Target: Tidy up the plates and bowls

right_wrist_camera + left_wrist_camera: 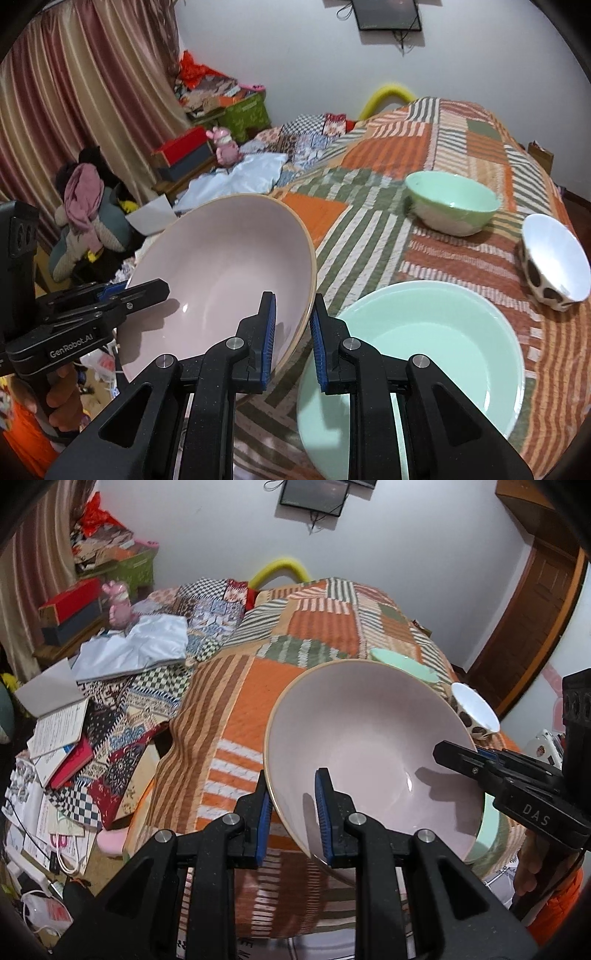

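A large pale pink bowl (369,738) (229,266) is held up tilted between both grippers, above the quilt-covered table. My left gripper (291,812) is shut on its near-left rim; it shows in the right wrist view (147,291). My right gripper (293,334) is shut on the opposite rim; it shows in the left wrist view (458,755). A mint green plate (424,354) (487,834) lies under and right of the pink bowl. A mint green bowl (452,201) (404,662) and a white bowl with brown spots (554,266) (474,710) stand farther back.
The patchwork quilt (295,627) covers the table. Left of it lie books (59,734), a light blue cloth (136,646), boxes (70,605) and a pink toy (120,605). Curtains (74,110) hang at left; a wooden door (532,627) stands at right.
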The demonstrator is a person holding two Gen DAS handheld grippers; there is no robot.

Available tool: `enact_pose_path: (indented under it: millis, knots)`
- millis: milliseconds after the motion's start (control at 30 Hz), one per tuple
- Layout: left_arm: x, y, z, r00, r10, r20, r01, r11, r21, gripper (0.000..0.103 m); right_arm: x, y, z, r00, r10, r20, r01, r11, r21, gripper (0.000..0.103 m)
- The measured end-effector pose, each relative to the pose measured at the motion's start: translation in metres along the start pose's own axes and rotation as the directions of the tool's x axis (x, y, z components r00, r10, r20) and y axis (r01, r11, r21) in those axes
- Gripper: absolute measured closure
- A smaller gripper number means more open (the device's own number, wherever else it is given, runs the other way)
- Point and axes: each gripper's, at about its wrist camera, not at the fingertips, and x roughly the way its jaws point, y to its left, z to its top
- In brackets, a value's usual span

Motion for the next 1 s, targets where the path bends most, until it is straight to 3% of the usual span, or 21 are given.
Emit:
enact_pose_path:
  millis: [533, 800, 1000]
  knots:
    - [0.040, 0.040, -0.016, 0.995, 0.001, -0.102, -0.010, 0.996, -0.089, 0.081, 0.055, 0.005, -0.006, 0.988, 0.009, -0.152, -0.011, 1.000, -0.011, 0.086]
    - [0.042, 0.041, -0.016, 0.996, -0.007, -0.088, -0.001, 0.996, -0.093, 0.081, 0.052, 0.000, -0.003, 0.989, 0.000, -0.145, -0.003, 1.000, -0.020, 0.086]
    - [0.026, 0.042, -0.008, 0.998, 0.035, -0.051, -0.039, 0.996, -0.084, 0.081, 0.040, 0.001, 0.001, 0.994, -0.013, -0.106, 0.009, 0.999, -0.035, 0.086]
